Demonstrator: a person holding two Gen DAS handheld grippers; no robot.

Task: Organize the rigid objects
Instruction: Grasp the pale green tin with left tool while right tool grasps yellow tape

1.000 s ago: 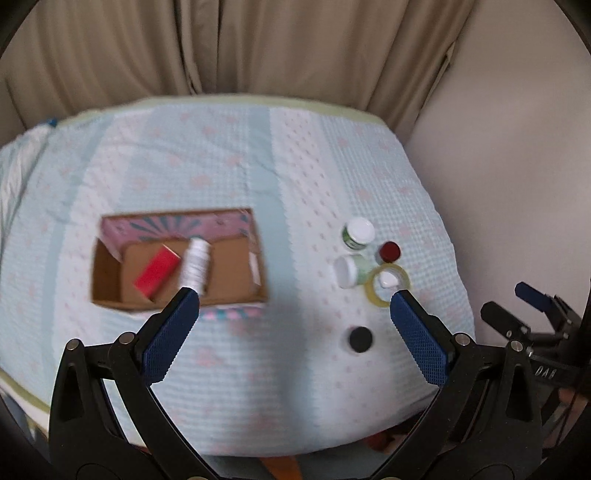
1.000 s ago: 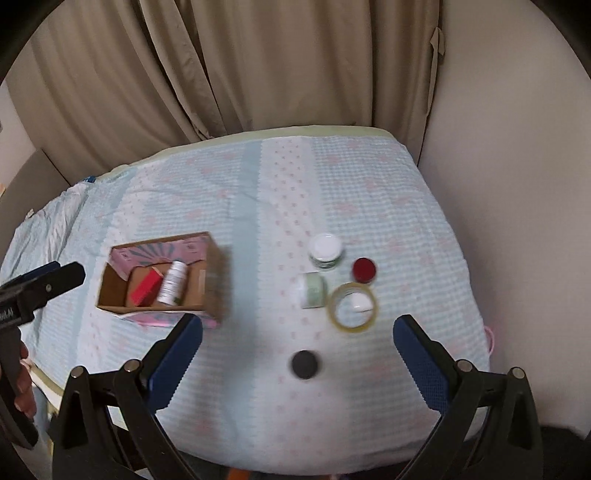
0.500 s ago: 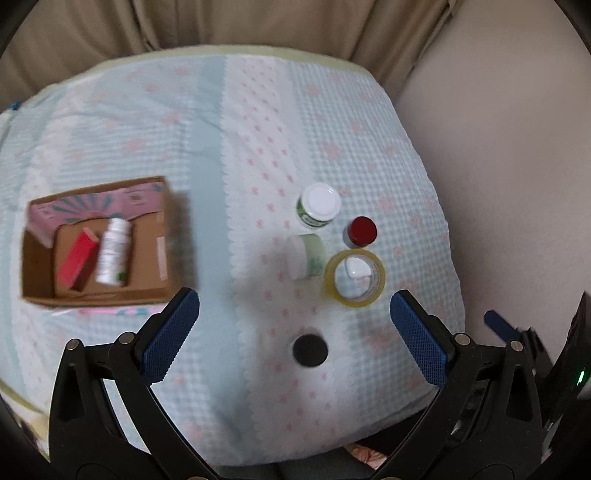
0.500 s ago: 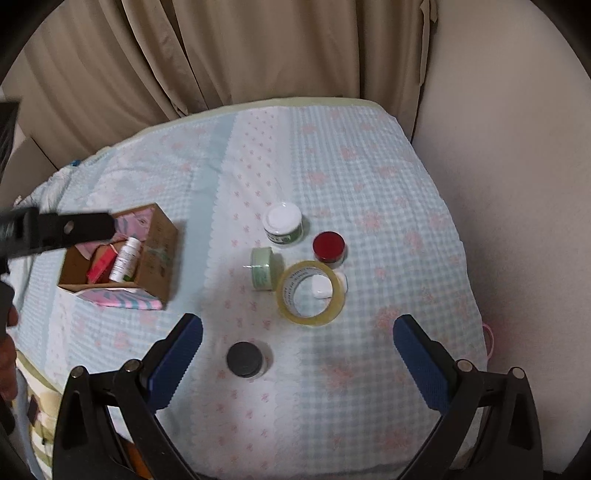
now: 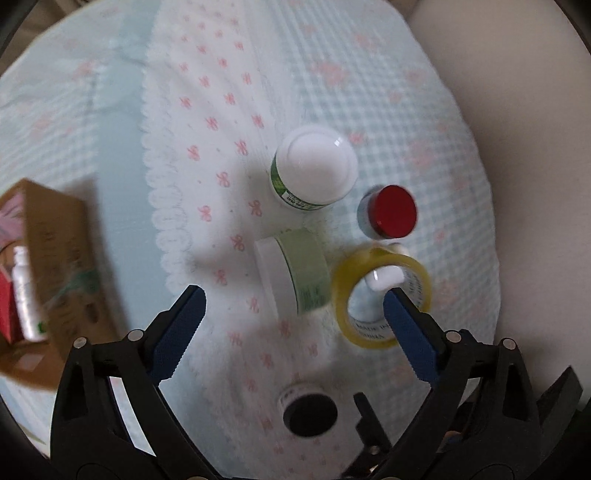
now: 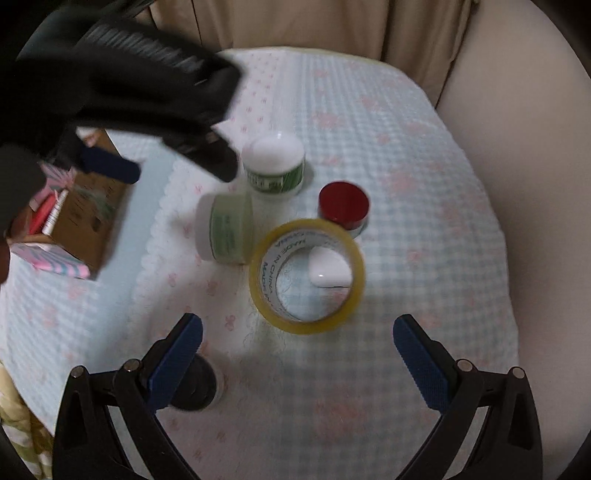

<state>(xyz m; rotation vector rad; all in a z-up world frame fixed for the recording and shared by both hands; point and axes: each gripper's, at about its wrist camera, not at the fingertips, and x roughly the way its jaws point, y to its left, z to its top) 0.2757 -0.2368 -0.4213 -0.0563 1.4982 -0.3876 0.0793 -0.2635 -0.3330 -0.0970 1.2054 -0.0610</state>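
On the blue-and-white cloth stand a white-lidded green jar (image 5: 314, 170) (image 6: 275, 168), a pale green jar lying on its side (image 5: 295, 273) (image 6: 225, 232), a red-lidded jar (image 5: 389, 210) (image 6: 343, 206), a yellow tape roll (image 5: 380, 295) (image 6: 306, 275) with a small white piece (image 6: 328, 271) inside it, and a black-lidded jar (image 5: 310, 410) (image 6: 195, 384). My left gripper (image 5: 291, 328) is open above the side-lying jar. My right gripper (image 6: 295, 350) is open just short of the tape roll. Both are empty.
A cardboard box (image 5: 55, 280) (image 6: 81, 218) at the left holds a white bottle (image 5: 26, 295) and a red item (image 6: 38, 214). The left gripper's body (image 6: 122, 74) crosses the right wrist view's upper left. A beige wall (image 6: 524, 110) and curtain (image 6: 314, 26) bound the bed.
Both grippers have moved down and forward toward the cluster of jars and the tape roll. The left gripper shifted right, away from the box. Both stayed open.
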